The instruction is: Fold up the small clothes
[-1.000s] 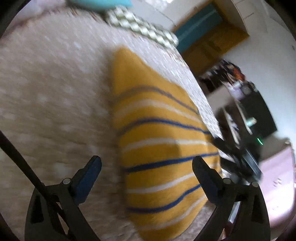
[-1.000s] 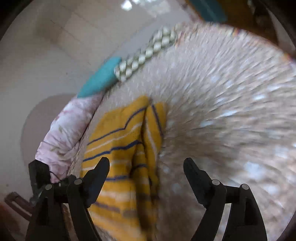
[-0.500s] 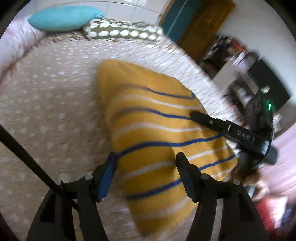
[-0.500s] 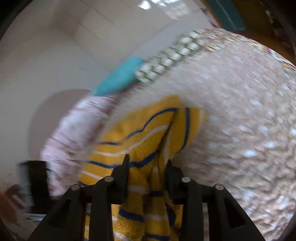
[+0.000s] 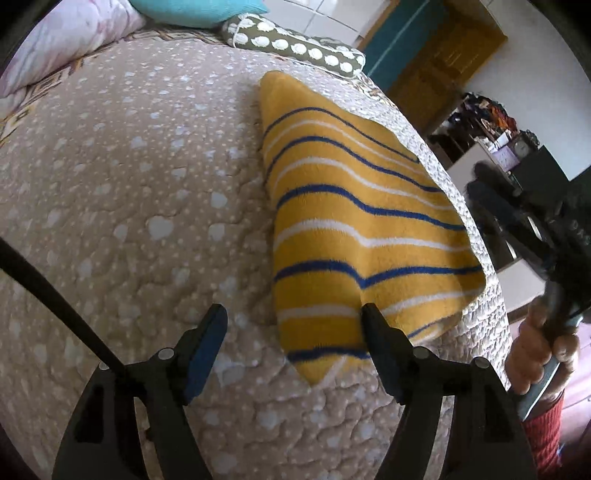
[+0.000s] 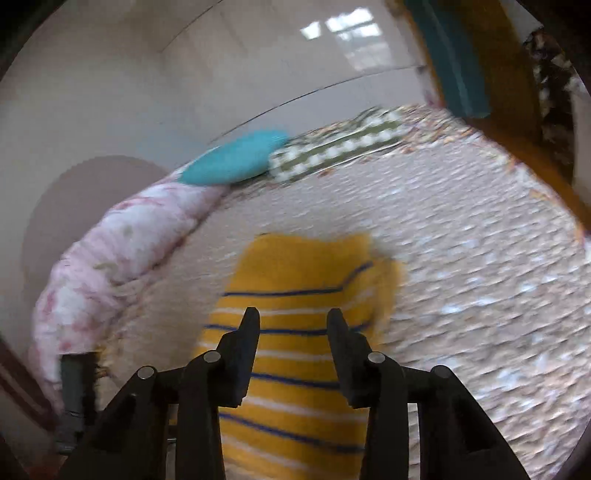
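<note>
Spotted beige quilt (image 5: 140, 192) covering the bed, teal pillow (image 5: 195, 11) sitting beside a dotted olive bolster (image 5: 295, 46) at the head, pink floral blanket (image 6: 122, 254) lying along the edge, cluttered shelf (image 5: 491, 122) standing near a wooden door (image 5: 443, 62)

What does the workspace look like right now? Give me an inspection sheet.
Surface: beige dotted bedspread.
Job's things: yellow striped garment lying folded near the bed's edge.
Clutter: teal pillow, patterned bolster, pink floral quilt.
Grippers: left tool open, one finger over the garment's near corner; right tool open above the garment, gripping nothing.
Cables: black cord beside the left tool.
Surroundings: wooden door, cluttered shelf.
</note>
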`<state>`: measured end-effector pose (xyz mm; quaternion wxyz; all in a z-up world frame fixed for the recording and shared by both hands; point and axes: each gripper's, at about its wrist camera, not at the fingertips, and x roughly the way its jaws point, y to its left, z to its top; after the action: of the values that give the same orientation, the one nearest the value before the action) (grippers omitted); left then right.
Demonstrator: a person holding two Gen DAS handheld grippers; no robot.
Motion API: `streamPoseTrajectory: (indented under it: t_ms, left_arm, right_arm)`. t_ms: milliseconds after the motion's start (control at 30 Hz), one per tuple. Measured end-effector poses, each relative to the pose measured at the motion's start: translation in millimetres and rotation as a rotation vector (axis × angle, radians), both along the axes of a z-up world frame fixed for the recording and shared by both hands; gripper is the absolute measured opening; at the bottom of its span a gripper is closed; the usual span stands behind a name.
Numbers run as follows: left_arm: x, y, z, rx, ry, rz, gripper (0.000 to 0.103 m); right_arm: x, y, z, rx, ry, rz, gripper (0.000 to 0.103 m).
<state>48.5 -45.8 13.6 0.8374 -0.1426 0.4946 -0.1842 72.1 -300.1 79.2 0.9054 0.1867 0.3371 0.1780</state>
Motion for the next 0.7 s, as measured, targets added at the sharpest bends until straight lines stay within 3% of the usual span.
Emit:
streamPoseTrajectory:
  t_ms: [133, 200, 233, 333, 500, 600, 700]
  left_arm:
    - [-33, 7, 14, 0.019, -0.041, 0.021, 0.073]
    - [-51, 11, 19, 0.088, -0.077, 0.037, 0.074]
    - [-60, 12, 22, 0.127, -0.097, 0.045, 0.075]
    - [-79, 23, 17, 0.211, -0.128, 0.081, 0.079]
    - [-87, 44, -10, 0.247, -0.075, 0.176, 0.079]
    - [-92, 39, -15, 0.275, -0.115, 0.165, 0.086]
    - [-93, 24, -21, 0.365, -0.157, 0.137, 0.092]
  right_arm:
    - [-9, -9, -34, 0.036, 0.116, -0.034, 0.036]
    - [-20, -20, -56, 0.04, 0.164, -0.067, 0.024]
    - [-29, -27, -64, 0.033, 0.173, -0.086, 0.023]
    - [-55, -43, -73, -0.003, 0.184, -0.164, 0.041]
    - [-83, -33, -37, 0.006, 0.047, -0.171, 0.041]
    - [-80, -4, -16, 0.074, -0.001, -0.051, 0.041]
    - [-57, 30, -9, 0.215, 0.029, 0.09, 0.04]
